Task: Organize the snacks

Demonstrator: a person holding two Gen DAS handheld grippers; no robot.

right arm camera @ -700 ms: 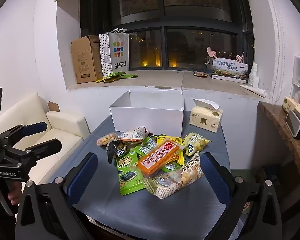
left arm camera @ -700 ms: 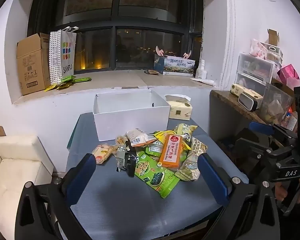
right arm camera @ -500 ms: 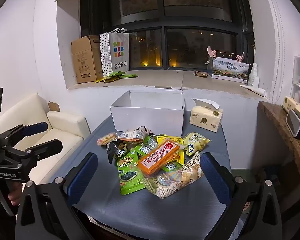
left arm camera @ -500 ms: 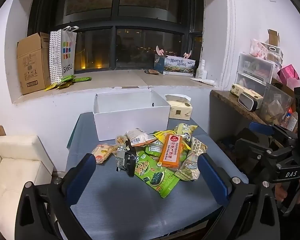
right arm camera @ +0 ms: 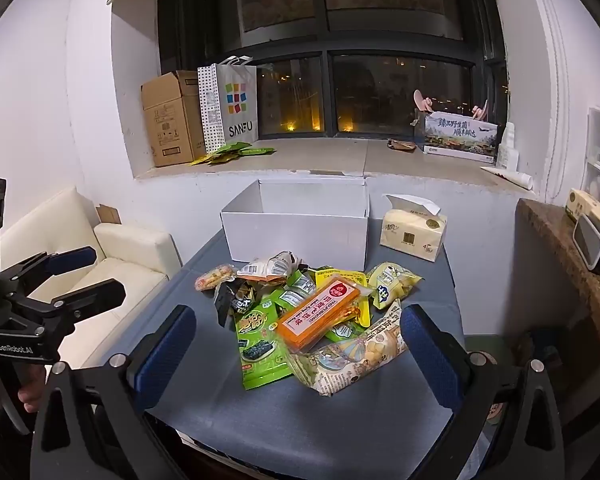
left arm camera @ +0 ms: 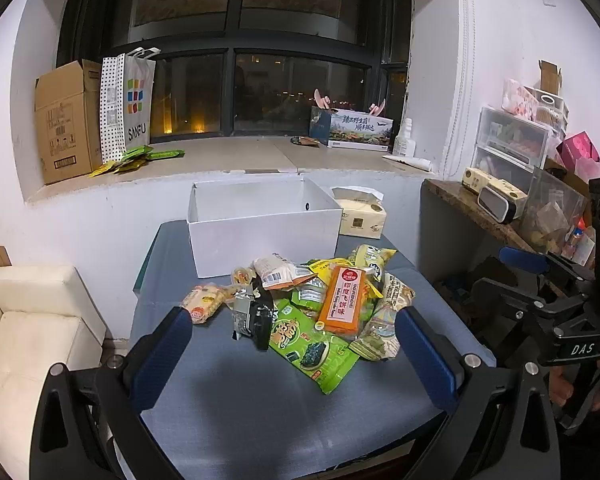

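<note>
left tool point(left arm camera: 292, 344): black frame | blue pads | silver screws | "GenRobot.AI" marking

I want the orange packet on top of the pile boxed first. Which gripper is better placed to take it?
Probably the right gripper: the orange packet lies nearly centred ahead of its open jaws. From the left gripper, also open, the packet sits off toward the right. The white box is straight behind.

White plaster walls point(right arm camera: 80, 92) frame a dark-mullioned window point(left arm camera: 236, 92) showing night outside with small amber lights. On the deep stone sill point(left arm camera: 228, 158) stand a cardboard carton point(left arm camera: 62, 120) and a SANFU paper bag point(left arm camera: 128, 102), touching. A cream leather sofa point(left arm camera: 28, 328) sits at the left; a wooden shelf point(left arm camera: 472, 208) at the right carries clear plastic drawers point(left arm camera: 508, 148)
</note>
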